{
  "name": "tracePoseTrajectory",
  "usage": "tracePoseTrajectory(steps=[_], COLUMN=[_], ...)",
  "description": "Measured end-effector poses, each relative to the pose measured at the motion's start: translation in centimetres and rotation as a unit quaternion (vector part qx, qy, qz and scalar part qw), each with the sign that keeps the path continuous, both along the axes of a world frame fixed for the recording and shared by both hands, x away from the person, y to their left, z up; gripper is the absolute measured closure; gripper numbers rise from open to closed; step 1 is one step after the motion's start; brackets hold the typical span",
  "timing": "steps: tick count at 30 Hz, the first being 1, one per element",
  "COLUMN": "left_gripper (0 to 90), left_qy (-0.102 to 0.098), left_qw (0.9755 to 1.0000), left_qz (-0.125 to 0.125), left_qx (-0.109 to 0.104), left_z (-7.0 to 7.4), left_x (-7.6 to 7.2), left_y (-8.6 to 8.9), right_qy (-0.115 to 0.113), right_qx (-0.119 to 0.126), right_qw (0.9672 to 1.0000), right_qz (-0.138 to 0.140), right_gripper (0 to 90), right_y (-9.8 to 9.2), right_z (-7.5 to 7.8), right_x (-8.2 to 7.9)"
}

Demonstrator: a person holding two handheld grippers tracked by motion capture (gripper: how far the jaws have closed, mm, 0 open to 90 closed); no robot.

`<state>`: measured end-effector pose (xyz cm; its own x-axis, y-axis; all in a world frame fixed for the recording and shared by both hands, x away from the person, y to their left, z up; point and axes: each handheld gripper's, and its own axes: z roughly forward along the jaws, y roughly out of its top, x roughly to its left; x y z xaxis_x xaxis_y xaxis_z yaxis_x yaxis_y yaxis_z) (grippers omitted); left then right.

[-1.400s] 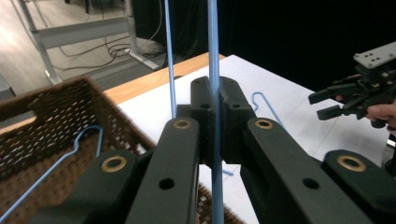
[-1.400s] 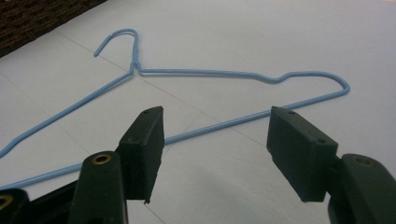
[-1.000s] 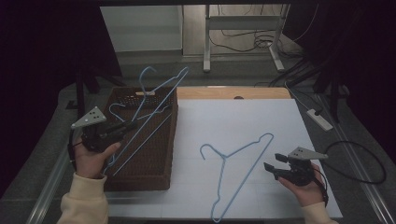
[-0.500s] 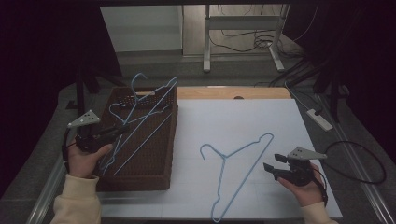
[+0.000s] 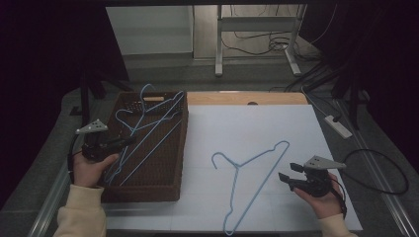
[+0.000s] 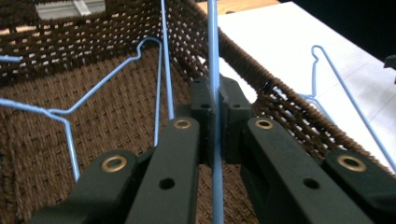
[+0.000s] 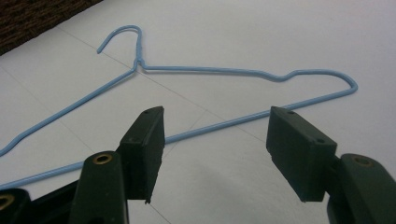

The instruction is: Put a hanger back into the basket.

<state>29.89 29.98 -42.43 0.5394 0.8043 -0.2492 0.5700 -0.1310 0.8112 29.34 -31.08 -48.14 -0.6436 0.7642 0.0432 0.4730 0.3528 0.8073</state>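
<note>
Hangers [image 5: 148, 129] inside woven basket [image 5: 163, 170]

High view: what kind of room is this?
Probably a lab or workshop set up for recording, not a home: a white-covered table under the camera, cables across the floor behind, and a power strip at the table's right side.

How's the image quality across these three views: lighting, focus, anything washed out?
High view: dim, surroundings nearly black, only the white sheet reads clearly, slightly soft. Left gripper view: basket weave sharp, the near claw shut on a hanger wire softer. Right gripper view: evenly lit, hanger crisp, open claw edges blurred.
</note>
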Motion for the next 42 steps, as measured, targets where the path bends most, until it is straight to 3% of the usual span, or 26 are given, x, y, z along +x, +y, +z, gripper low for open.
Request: tracePoseTrajectory(steps=[14,25,31,36,42], left_gripper=[86.4,86.3,86.3,86.2,86.1], left_qy=[0.039,0.066,0.1,0.117,0.134], left_qw=[0.9992,0.9974,0.9943,0.9912,0.9819], left_qz=[0.001,-0.013,0.004,0.035,0.08], left_qx=[0.013,0.026,0.035,0.049,0.107], left_z=[-1.8,-2.5,-3.2,-3.4,-3.7], left_x=[0.9,1.3,1.8,2.1,2.4], left_y=[-0.1,-0.4,-0.3,-0.2,-0.4], right_qy=[0.0,-0.001,-0.001,-0.001,0.0], right_qx=[-0.004,-0.006,-0.006,-0.009,-0.01], right_qw=[1.0,1.0,1.0,0.9999,0.9999], right_qz=[0.0,0.0,0.002,0.004,0.004], right_gripper=[38.5,38.5,38.5,38.5,38.5], right_y=[0.1,0.1,0.1,0.3,0.3], right_z=[0.1,0.1,0.1,0.1,0.0], right_x=[-0.1,-0.1,-0.1,-0.1,0.0])
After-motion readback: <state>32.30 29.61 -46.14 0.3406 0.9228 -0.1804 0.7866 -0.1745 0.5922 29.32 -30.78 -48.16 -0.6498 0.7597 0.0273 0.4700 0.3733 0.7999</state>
